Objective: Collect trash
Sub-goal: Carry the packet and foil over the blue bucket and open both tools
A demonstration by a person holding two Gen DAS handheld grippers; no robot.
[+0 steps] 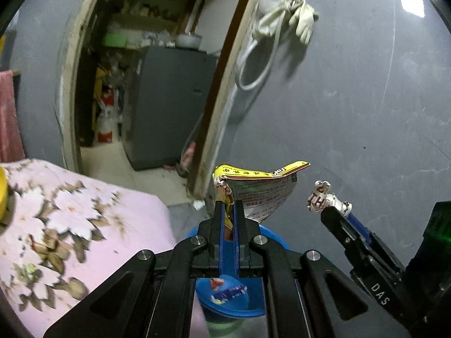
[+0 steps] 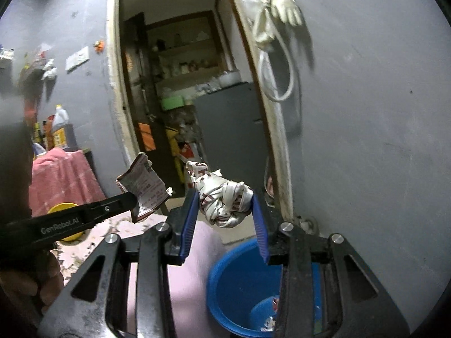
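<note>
Trash: two pieces in the air, one per hand-held gripper, both near the blue bin [image 2: 239, 284] on the floor by the bed [image 1: 84, 211]. Left hand-held gripper [image 1: 229, 205] is clamped fully shut on a flattened yellow snack wrapper [image 1: 262, 194], which sticks up above the bin and just left of the other piece. Right hand-held gripper [image 2: 225, 211] sits about half open with a crumpled white wrapper wad [image 2: 225, 201] between its pads; jaws are easing apart, and the wad looks to be touching both pads, so I read it as held, just barely. Step in hand, as I judge it: carry-to-bin, release just beginning on the right side. Bin opening lies below and ahead of the right jaws, partly hidden by the linkage. Next move calls for getting the wad squarely over the opening before it slips free, then the same for the left, which needs to open completely since the wrapper is thin. Risk: the wad drops on the rim or the bed edge. Count: two grippers, two held pieces, one bin, with at least one printed scrap already inside it.
</note>
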